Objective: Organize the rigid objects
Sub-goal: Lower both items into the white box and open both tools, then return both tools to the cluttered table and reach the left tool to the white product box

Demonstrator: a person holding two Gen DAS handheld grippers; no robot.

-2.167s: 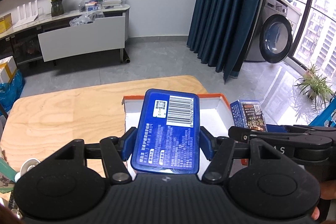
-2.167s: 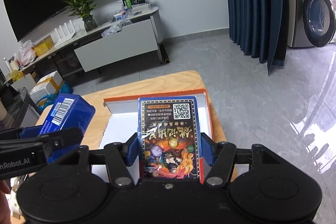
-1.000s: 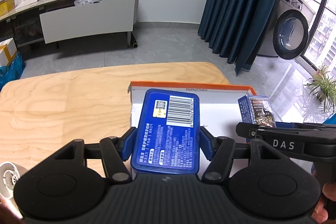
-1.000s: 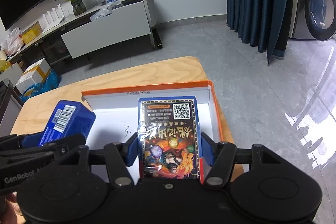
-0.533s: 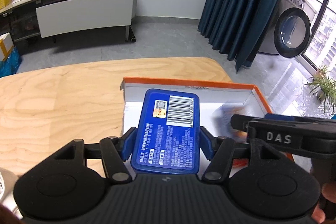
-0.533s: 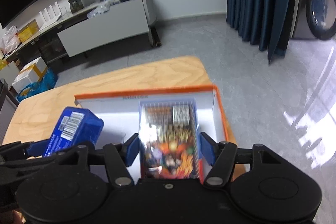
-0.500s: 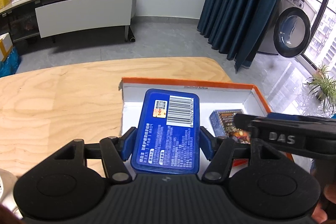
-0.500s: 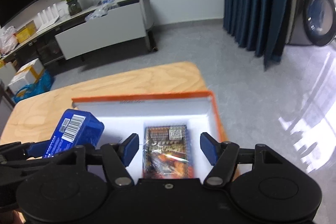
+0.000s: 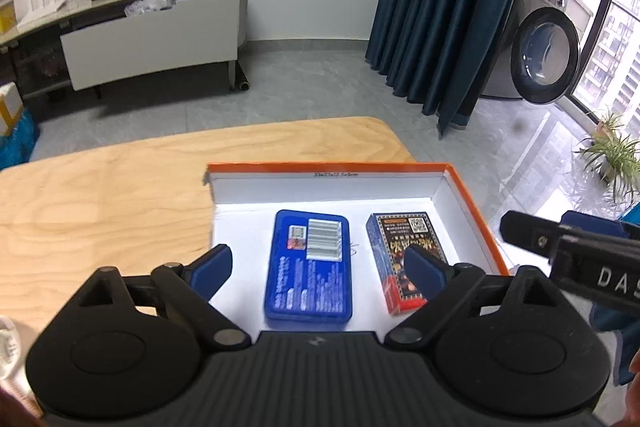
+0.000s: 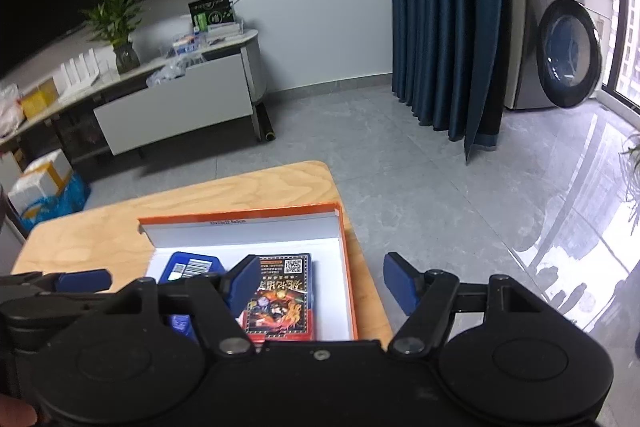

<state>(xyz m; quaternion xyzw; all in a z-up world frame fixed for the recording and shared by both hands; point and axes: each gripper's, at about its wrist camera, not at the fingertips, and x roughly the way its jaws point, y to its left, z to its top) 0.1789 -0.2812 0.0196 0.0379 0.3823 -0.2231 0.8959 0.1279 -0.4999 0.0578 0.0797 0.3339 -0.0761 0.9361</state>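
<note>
Orange cardboard rims the shallow box [image 9: 472, 203], and both task things lie flat on its white floor: the blue tin [image 9: 308, 267] toward the middle, the card pack [image 9: 404, 259] just beside it, nearer the right wall. The left gripper [image 9: 320, 267] has its fingers spreading wide, the tin lying below and between them but untouched by the pads. The right gripper [image 10: 320, 279] is also opening, with nothing between its fingers; its left finger [image 10: 242, 281] hangs over the near corner of the pack.

Likely trouble: that low finger could clip the pack or the tin on the way out and skew them, or drag the light box across the counter [image 9: 100, 195]. The two grippers are also close together, so crossing paths could knock one against the other.

The box sits near the counter's rounded far right corner, with bare floor beyond, so a shove that way could push it off. Open wood lies to the left, and the space above looks free for lifting.
</note>
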